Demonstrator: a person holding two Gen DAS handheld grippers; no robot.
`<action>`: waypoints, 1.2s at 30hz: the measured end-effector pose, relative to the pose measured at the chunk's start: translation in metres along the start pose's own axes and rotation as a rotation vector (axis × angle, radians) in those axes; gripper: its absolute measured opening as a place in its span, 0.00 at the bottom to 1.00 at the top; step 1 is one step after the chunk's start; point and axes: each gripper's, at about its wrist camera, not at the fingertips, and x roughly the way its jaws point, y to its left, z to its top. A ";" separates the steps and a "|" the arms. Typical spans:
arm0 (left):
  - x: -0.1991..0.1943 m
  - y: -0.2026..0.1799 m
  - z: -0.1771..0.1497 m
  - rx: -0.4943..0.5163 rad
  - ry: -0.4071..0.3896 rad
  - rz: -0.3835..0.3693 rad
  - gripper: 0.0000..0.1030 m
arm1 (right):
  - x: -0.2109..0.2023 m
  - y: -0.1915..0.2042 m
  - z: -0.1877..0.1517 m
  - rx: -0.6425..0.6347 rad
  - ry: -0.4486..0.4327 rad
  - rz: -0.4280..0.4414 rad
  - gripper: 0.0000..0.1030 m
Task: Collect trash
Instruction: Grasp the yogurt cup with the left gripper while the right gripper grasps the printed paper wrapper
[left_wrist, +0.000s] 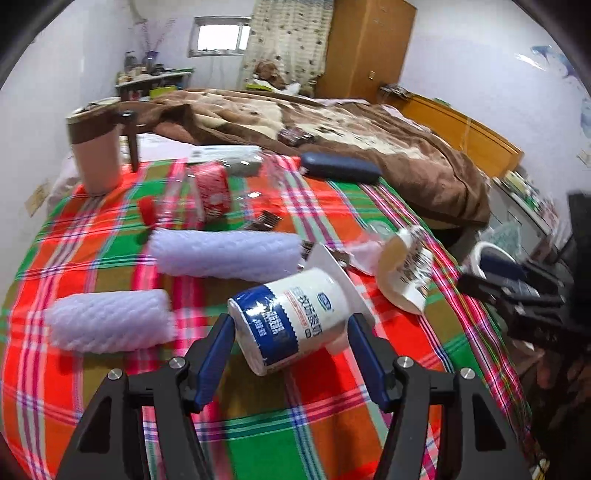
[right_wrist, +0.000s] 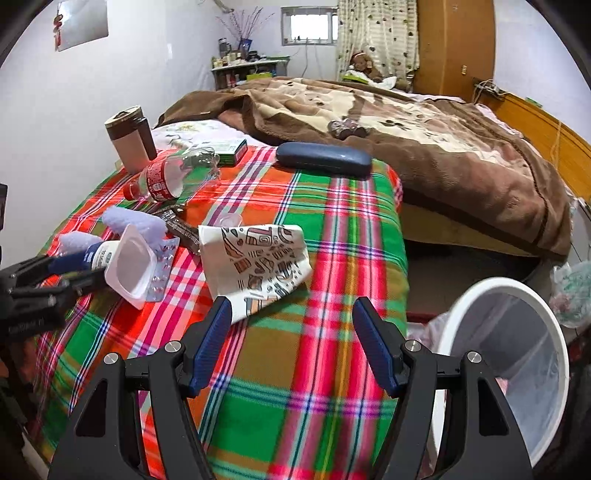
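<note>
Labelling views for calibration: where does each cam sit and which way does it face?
Left wrist: on the left gripper, angled down at the plaid bedspread; its jaws flank the yogurt cup.
Right wrist: on the right gripper, angled down at the crumpled paper cup and white bin.
Shared: both cups, bedspread, each other's gripper.

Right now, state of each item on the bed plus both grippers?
yogurt cup: on its side, between the left gripper fingers, grip unclear
paper cup: crushed, lying flat
plastic bottle: on its side, capped, crumpled
blister pack: flat, partly under the yogurt cup
tumbler: upright, lidded
glasses case: closed
bin: lined, open
right gripper: open, empty
</note>
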 end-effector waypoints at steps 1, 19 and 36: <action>0.003 -0.004 -0.001 0.012 0.010 -0.007 0.61 | 0.003 0.000 0.002 -0.005 0.003 -0.005 0.67; 0.008 -0.036 0.007 0.246 0.015 -0.131 0.63 | 0.030 -0.005 0.018 -0.009 0.042 0.061 0.67; 0.007 0.000 0.006 0.121 0.003 -0.069 0.51 | 0.063 0.000 0.025 -0.004 0.122 0.200 0.67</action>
